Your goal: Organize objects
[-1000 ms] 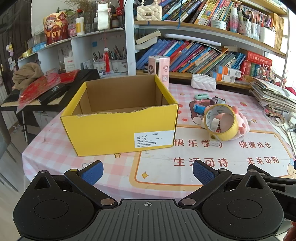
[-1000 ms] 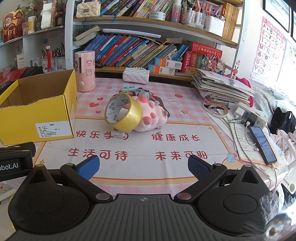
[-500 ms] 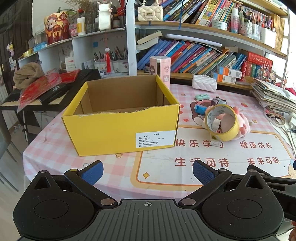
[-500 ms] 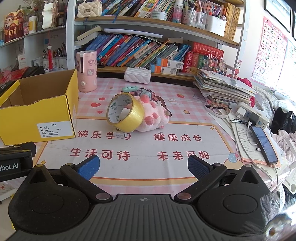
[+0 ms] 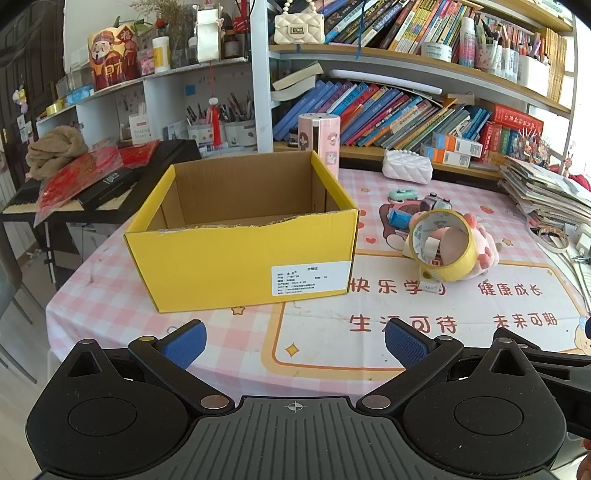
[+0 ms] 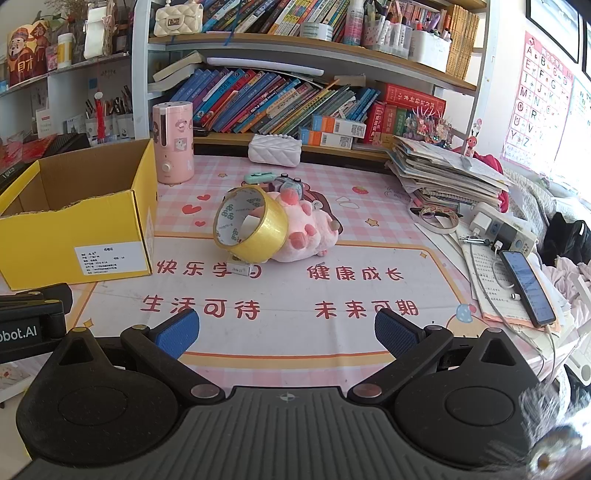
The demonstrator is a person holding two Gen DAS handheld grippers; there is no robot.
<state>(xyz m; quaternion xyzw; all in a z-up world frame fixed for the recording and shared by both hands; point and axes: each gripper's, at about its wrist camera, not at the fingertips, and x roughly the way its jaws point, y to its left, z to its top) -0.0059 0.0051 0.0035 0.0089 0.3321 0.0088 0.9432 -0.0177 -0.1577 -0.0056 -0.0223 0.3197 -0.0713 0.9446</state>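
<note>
Right wrist view: both grippers (image 6: 283, 330) (image 5: 294, 341) spread wide, gripping nothing, above bench (image 6: 280, 295); tape roll (image 6: 251, 226) leaning against pink plush (image 6: 308, 232), beside yellow box (image 6: 75, 240).

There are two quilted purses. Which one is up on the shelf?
The cream purse with the clasp sits up on the shelf. The white purse lies on the table near the pink tumbler.

The left gripper (image 5: 294, 343) points toward 12 o'clock, its jaws spread wide, blue pads (image 5: 184, 342) at 10 and 2 o'clock of its black body, with nothing between them. The right gripper (image 6: 283, 333) is level and likewise wide apart and empty-handed, blue pads (image 6: 397, 336) facing inward. The left gripper's body shows at 9 o'clock in the right wrist view.
</note>
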